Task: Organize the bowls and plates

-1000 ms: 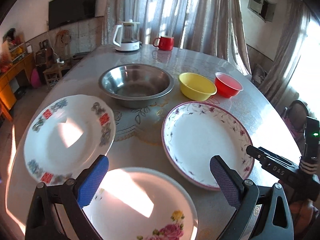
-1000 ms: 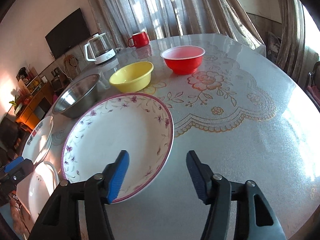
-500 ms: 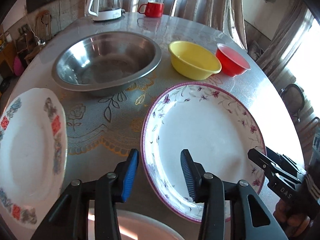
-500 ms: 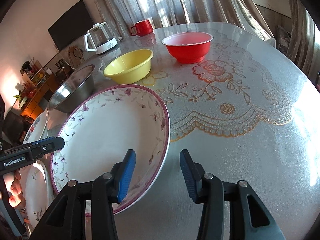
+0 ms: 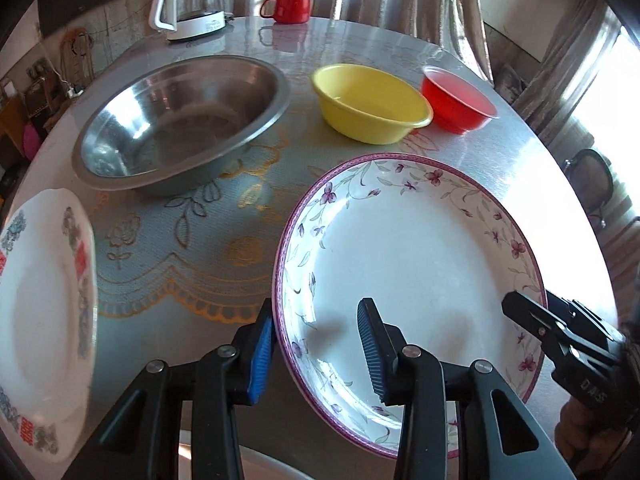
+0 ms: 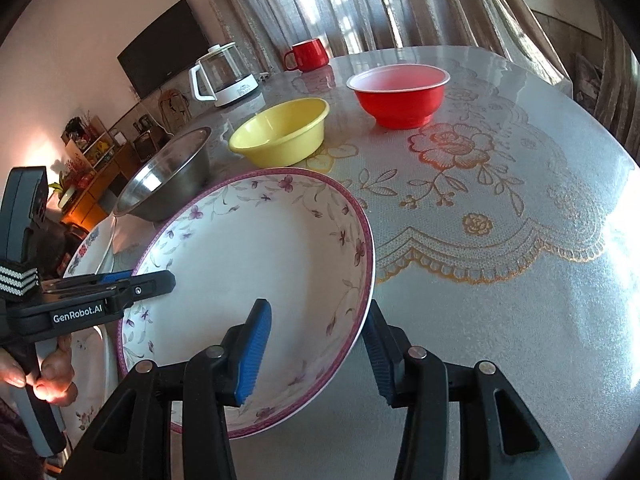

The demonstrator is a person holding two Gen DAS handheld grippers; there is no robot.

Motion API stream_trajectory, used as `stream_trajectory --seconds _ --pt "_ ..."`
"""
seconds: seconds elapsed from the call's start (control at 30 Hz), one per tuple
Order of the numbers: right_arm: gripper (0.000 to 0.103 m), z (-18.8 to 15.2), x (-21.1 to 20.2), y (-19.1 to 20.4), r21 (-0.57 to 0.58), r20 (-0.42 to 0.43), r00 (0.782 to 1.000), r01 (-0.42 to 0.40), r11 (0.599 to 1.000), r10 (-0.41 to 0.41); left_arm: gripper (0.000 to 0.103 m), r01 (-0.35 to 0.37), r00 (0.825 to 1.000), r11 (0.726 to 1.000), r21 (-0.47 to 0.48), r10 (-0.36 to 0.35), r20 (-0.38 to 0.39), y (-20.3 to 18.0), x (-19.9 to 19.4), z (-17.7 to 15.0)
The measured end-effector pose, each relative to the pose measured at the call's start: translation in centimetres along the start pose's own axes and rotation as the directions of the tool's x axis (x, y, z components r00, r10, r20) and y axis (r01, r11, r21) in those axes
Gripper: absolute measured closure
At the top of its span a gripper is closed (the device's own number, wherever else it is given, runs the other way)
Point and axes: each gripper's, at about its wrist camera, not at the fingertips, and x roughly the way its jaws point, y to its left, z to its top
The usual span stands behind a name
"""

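**Asker:** Left wrist view: where is the plate?

**Me:** The purple-flowered plate [image 5: 420, 248] lies flat on the table [image 5: 180, 280]. My left gripper [image 5: 316, 308] straddles one rim. Its jaws have just been closing, and the pads are not pinching yet. My right gripper [image 6: 316, 308] straddles the opposite rim, half open, gripping nothing.

**Asker:** The risk?

**Me:** If one side lifts first, I think the glazed rim slips and the plate tips.

**Asker:** Counts?

**Me:** Three plates, counting a red-and-blue plate [image 5: 40, 300] and a pink-flowered plate [image 6: 90, 384]. Three bowls: steel bowl [image 5: 180, 120], yellow bowl [image 5: 368, 100], red bowl [image 5: 456, 96].
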Motion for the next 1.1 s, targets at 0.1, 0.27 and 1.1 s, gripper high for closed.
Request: stream_trajectory --seconds 0.1,0.27,1.1 --pt "0.056 0.1 -0.6 -1.1 0.021 0.011 1.0 0.021 1.0 -0.021 0.063 0.021 1.0 1.0 0.002 -0.021 -0.006 -1.1 0.4 0.2" --pt "0.056 0.8 -1.8 -2.9 0.049 0.052 0.996 0.067 0.997 -0.07 0.063 0.058 0.998 0.998 0.022 -0.058 -0.005 -3.4 0.7 0.2" --pt "0.03 1.8 -3.8 1.2 -0.077 0.181 0.957 0.245 0.967 -0.228 0.028 -0.055 0.986 0.995 -0.078 0.067 0.153 0.6 -6.1 -4.0"
